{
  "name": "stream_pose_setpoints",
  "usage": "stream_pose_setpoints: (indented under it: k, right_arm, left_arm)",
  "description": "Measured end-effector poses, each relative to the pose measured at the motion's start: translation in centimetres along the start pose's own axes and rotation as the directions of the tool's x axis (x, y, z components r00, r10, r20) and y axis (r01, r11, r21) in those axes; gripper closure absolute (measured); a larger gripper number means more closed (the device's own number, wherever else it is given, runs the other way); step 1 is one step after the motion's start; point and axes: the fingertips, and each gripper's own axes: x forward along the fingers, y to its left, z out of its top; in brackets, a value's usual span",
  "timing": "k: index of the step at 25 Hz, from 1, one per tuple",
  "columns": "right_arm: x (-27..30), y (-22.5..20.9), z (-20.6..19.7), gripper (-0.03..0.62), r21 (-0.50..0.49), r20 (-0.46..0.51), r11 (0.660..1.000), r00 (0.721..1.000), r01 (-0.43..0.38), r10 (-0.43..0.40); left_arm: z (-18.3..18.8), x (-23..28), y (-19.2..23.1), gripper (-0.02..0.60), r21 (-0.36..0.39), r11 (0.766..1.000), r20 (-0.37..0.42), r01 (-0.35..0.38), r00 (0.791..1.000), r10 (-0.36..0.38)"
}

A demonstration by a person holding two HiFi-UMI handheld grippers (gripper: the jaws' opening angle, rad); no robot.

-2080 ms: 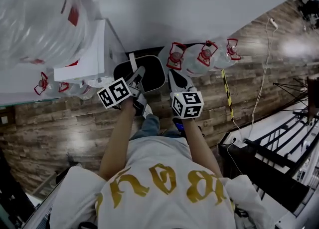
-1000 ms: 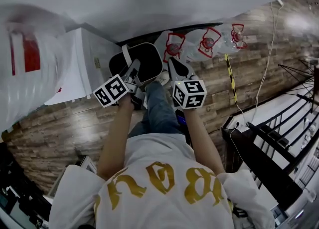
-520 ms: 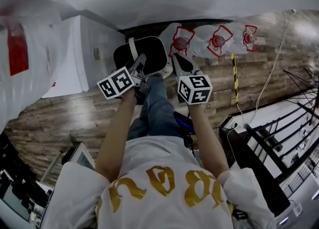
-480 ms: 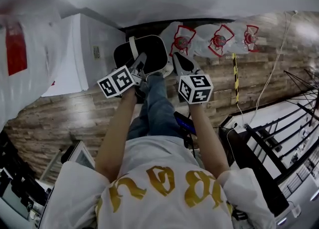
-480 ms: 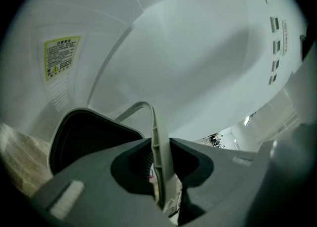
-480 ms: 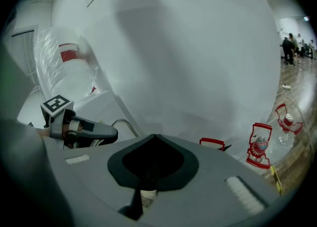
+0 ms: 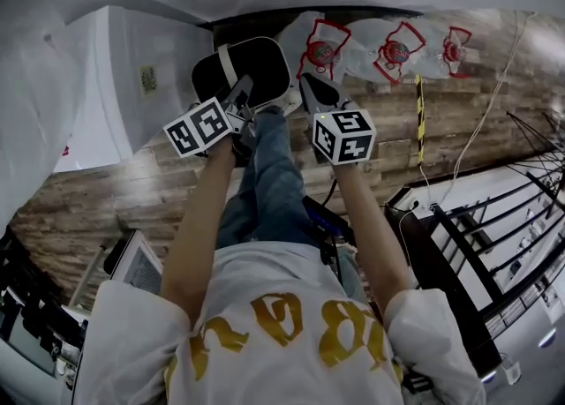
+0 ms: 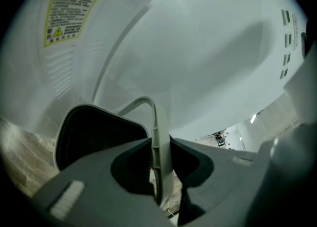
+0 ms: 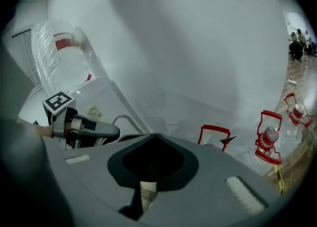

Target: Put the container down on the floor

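The container [image 7: 253, 66] is a black bin with a white rim and a pale bail handle [image 7: 228, 63]. In the head view it hangs near the foot of the white wall, between a white appliance and the water jugs. My left gripper [image 7: 240, 93] is shut on the handle [image 8: 159, 142], which runs edge-on between its jaws. The bin's dark mouth [image 8: 94, 137] shows below left in the left gripper view. My right gripper [image 7: 308, 87] stays just right of the bin, jaws together and empty, tips [image 9: 154, 135] pointing at the wall. Whether the bin touches the floor is hidden.
A white appliance [image 7: 132, 63] with a yellow label [image 8: 67, 13] stands left of the bin. Three clear water jugs with red handles [image 7: 394, 50] lie along the wall on the right. Wood floor [image 7: 106, 191], striped tape [image 7: 420, 116], a white cable and black railings [image 7: 494, 227] lie farther right.
Both grippers and the bin have moved closer to the wall and the appliance. The person's leg has stepped forward under them. The left gripper's hold is unchanged.
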Motion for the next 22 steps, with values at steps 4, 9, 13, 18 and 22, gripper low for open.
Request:
stream_pose_setpoints:
  k: [4,9,13,18,22]
  right_arm:
    - [1.8,0.3,-1.3,0.565,-0.032,-0.043,0.999,0.998,-0.041,0.039]
    - [3.8,0.2,-2.8,0.565,-0.027,-0.072,0.998,0.996,-0.062,0.060]
    - [5.4,0.5,-4.0,0.565,-0.037,-0.093,0.995,0.992,-0.091,0.087]
    - [7.4,0.5,-5.7,0.565,-0.050,-0.123,0.991,0.985,-0.125,0.118]
    - [8.7,0.2,-7.0,0.565,-0.048,-0.143,0.989,0.981,-0.140,0.131]
  left_arm:
    - [-0.4,1.2,1.5,0.497,-0.010,1.000,0.000,-0.020,1.000,0.020]
    - [-0.8,2.9,3.4,0.497,-0.015,0.999,-0.010,-0.052,0.999,0.052]
    - [-1.2,4.1,5.1,0.497,-0.015,0.997,-0.018,-0.079,0.997,0.079]
    - [-2.0,5.5,8.4,0.497,-0.024,0.992,-0.028,-0.123,0.992,0.122]
    - [-2.4,6.4,10.7,0.497,-0.041,0.988,-0.028,-0.150,0.988,0.149]
